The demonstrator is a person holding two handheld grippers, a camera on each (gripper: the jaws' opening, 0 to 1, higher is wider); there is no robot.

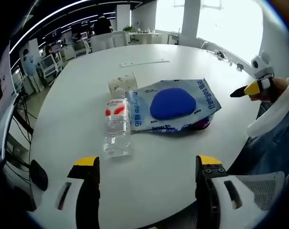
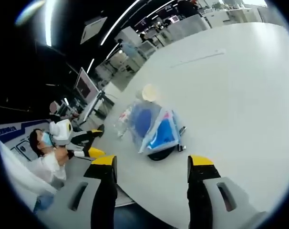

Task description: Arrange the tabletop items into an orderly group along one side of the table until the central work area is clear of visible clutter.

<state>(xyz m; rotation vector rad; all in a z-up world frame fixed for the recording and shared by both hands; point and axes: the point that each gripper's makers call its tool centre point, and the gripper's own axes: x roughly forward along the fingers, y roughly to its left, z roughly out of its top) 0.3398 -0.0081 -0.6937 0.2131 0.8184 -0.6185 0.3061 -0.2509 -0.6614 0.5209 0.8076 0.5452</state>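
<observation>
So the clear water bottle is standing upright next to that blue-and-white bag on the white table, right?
Not quite. In the left gripper view the clear water bottle lies on its side, not upright. The rest holds: it is beside the blue-and-white bag on the white table.

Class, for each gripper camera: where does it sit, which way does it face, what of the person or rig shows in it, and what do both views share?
Left gripper view: rides the left gripper, facing across the table at bottle and bag; right gripper enters from the right.
Right gripper view: rides the right gripper, facing the bag; left gripper and person at left.
Shared: table, bag, bottle.
</observation>
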